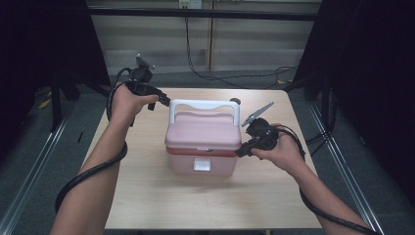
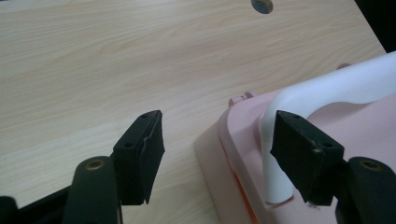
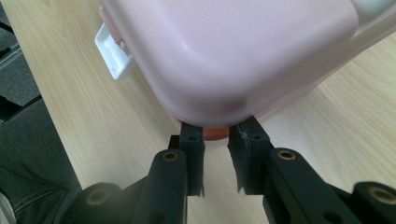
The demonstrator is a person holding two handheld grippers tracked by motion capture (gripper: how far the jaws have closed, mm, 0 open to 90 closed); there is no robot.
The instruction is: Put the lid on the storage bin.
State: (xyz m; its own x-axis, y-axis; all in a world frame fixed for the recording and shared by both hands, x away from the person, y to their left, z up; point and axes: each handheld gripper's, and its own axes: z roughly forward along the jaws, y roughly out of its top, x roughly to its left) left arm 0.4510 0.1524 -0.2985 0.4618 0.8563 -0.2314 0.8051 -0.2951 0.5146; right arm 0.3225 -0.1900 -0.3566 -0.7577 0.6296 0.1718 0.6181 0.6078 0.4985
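Right jaws straddle pink box [image 3: 224,51] corner.

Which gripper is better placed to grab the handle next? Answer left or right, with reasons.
Left, probably. The left gripper has its open jaws on either side of the handle at its upright end. The right gripper sits low at a corner of the box, away from the handle.

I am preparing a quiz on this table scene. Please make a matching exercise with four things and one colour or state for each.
Things:
1. rectangular plastic box lid
2. arched plastic carry handle
3. flat wooden table
4. left gripper

Descriptions:
A. white
B. open beside the handle post
C. pale pink
D. light wood grain

Pairs: 1-C, 2-A, 3-D, 4-B
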